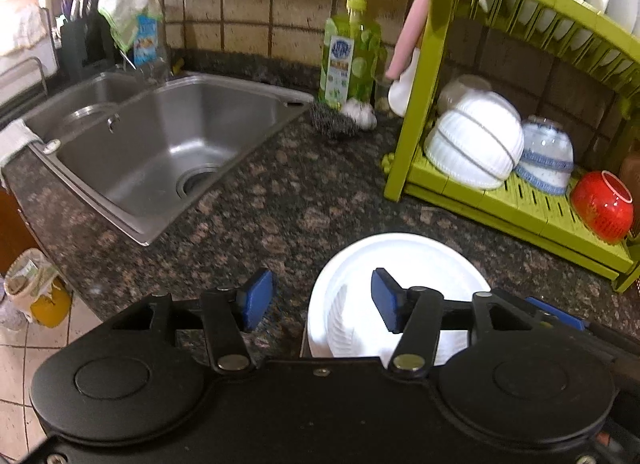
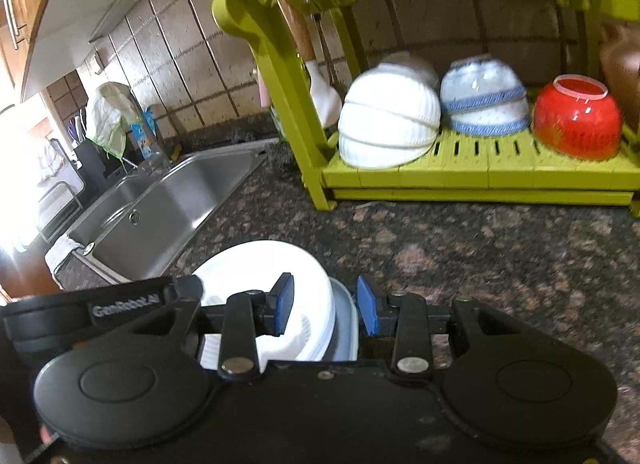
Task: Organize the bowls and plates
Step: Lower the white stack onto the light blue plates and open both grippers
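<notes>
I see left claw open over worktop | right claw open, straddling white plate stack rim | rack holds upturned bowls

My left tongs are matte black plastic, built on a wide flat body with a round raised disc at each side, each disc with a shallow circular dimple in its middle. Two black link arms run forward from the body, pinned at their near ends by shiny silver rivets and at their far ends by smaller silver screws. Each arm carries a blue rectangular pad with a ribbed inner face. A small silver screw sits at the centre of the body's front edge.

My right tongs have the same build: black discs, silver rivets, blue pads. In this view, the black housing beside them bears grey embossed lettering, blurred.
</notes>
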The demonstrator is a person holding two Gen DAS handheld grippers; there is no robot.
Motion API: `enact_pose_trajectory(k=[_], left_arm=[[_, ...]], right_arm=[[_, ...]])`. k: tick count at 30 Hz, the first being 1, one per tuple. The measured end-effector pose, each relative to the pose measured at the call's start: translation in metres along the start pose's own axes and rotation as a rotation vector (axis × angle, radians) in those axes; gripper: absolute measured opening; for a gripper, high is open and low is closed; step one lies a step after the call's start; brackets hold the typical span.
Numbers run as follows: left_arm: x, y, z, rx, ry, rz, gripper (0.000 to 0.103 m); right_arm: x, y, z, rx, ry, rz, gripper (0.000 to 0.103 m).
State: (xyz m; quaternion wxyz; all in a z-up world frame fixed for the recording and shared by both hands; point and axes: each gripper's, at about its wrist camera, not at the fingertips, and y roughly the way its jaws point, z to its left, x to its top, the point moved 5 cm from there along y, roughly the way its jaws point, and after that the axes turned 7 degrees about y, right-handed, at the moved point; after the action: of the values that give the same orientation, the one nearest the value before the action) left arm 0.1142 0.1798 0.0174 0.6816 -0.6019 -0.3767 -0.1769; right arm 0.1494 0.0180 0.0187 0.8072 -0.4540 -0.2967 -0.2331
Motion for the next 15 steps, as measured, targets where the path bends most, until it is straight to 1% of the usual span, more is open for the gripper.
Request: enact_pose_trajectory(k=[3,7,10,15], left_arm=[[0.000,-0.015,-0.001,0.017,0.007,-0.034,0.060],[0.000,-0.035,-0.003,0.045,0.009,-0.064,0.060],[-0.004,-0.047,-0.007,0.065,0.016,-0.075,0.060],[-0.015,-0.063,-0.015,0.070,0.007,-0.079,0.061]], right_arm=[[-0.001,-0.014,0.000,-0.008,-0.032,-0.040,0.038],[-0.005,-0.034,0.000,-0.008,-0.076,-0.069,0.038],[-0.010,-0.047,-0.001,0.001,-0.087,-0.072,0.038],[-0.022,-0.065,-0.010,-0.002,-0.086,-0.060,0.038]])
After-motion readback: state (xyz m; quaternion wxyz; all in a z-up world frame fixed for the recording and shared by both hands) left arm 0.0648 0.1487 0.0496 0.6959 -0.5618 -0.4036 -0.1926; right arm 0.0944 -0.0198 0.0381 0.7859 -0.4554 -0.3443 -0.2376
